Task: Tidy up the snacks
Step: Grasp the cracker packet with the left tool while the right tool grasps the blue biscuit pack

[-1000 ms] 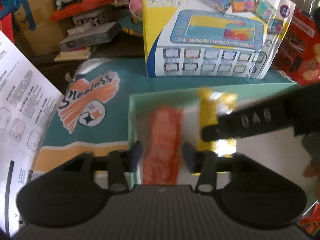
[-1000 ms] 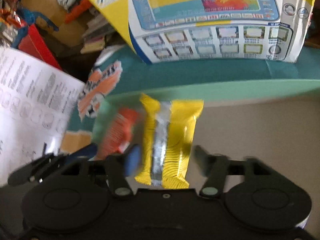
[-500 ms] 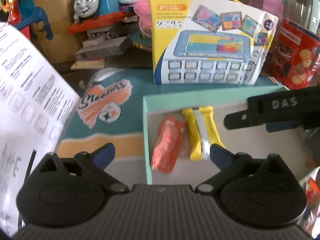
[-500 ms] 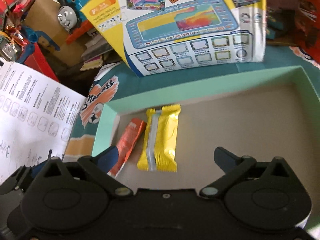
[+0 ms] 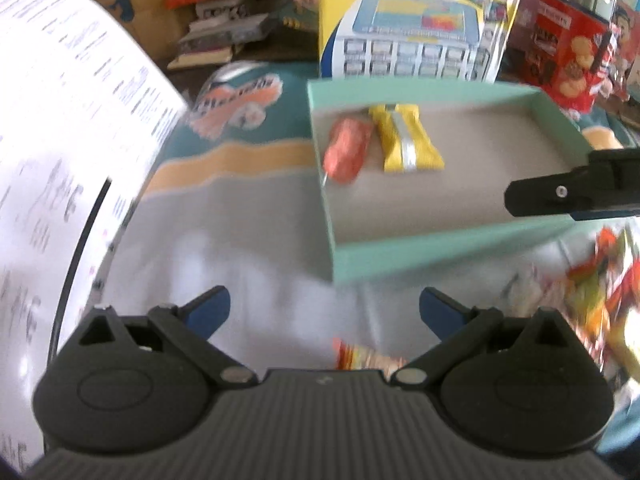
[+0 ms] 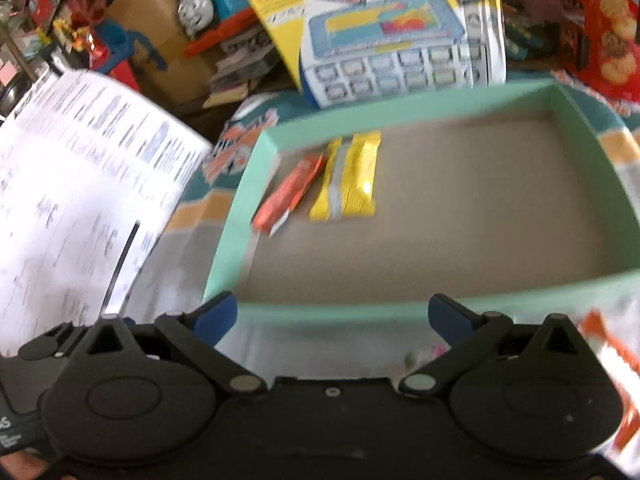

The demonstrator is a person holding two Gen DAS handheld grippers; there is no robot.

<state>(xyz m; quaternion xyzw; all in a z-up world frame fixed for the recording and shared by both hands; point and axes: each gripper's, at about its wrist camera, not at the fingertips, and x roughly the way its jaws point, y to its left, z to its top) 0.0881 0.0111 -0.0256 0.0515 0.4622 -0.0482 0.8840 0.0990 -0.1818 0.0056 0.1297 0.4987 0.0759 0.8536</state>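
Observation:
A shallow mint-green box point(image 5: 400, 258) point(image 6: 240, 216) with a brown floor lies on the cloth. In its far left corner lie an orange snack packet point(image 5: 347, 150) point(image 6: 290, 192) and a yellow snack bar point(image 5: 404, 142) point(image 6: 352, 180), side by side. My left gripper point(image 5: 324, 306) is open and empty, in front of the box's near left corner. My right gripper point(image 6: 332, 314) is open and empty over the box's near wall; one of its fingers point(image 5: 560, 196) shows at the right of the left wrist view. More snack packets point(image 5: 600, 300) point(image 6: 608, 356) lie on the cloth at the near right.
A white printed sheet point(image 5: 60, 160) point(image 6: 80, 200) rises at the left. Behind the box stand a toy tablet package point(image 5: 416, 28) point(image 6: 392, 32), a red biscuit box point(image 5: 568, 52) point(image 6: 608, 28) and a blue toy train point(image 6: 208, 4). A small packet point(image 5: 360, 356) lies under my left gripper.
Both grippers opened wide, let go of the orange packet and yellow bar in the box, and pulled back toward the near edge. The loose snacks at near right came into view.

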